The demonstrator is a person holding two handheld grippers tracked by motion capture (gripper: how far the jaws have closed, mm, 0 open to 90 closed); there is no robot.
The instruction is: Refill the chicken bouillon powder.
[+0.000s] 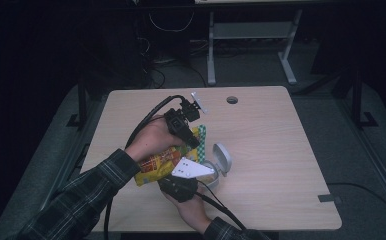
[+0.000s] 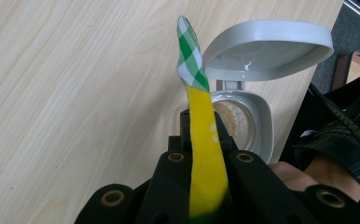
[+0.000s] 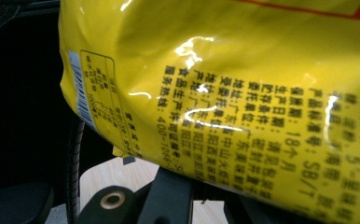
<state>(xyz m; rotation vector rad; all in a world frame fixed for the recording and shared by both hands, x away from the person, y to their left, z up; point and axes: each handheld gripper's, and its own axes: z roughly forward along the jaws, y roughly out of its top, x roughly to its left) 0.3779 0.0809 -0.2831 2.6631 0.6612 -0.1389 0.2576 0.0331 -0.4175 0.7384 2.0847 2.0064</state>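
Two tongs are busy over my pale wooden worktop [image 1: 271,145], both near its front middle. My left tongs [image 2: 201,135] are clamped on the flat sealed edge of a glossy yellow snack bag with red and green print [image 1: 163,162]; the edge runs up between the black jaws and ends in a green-and-white checked tip [image 2: 190,53]. The bag hangs across from my left hand [image 1: 148,140] toward my right tongs [image 1: 181,180], which sit just under it. From the right gripper view the bag's printed yellow back [image 3: 243,93] lies right above the jaws, and I cannot tell whether they are together or apart. Just beside the bag stands a small grey plastic tub with its hinged lid flipped open [image 2: 257,70], something tan and crumbly inside. My plaid sleeve [image 1: 86,190] crosses the worktop's front edge.
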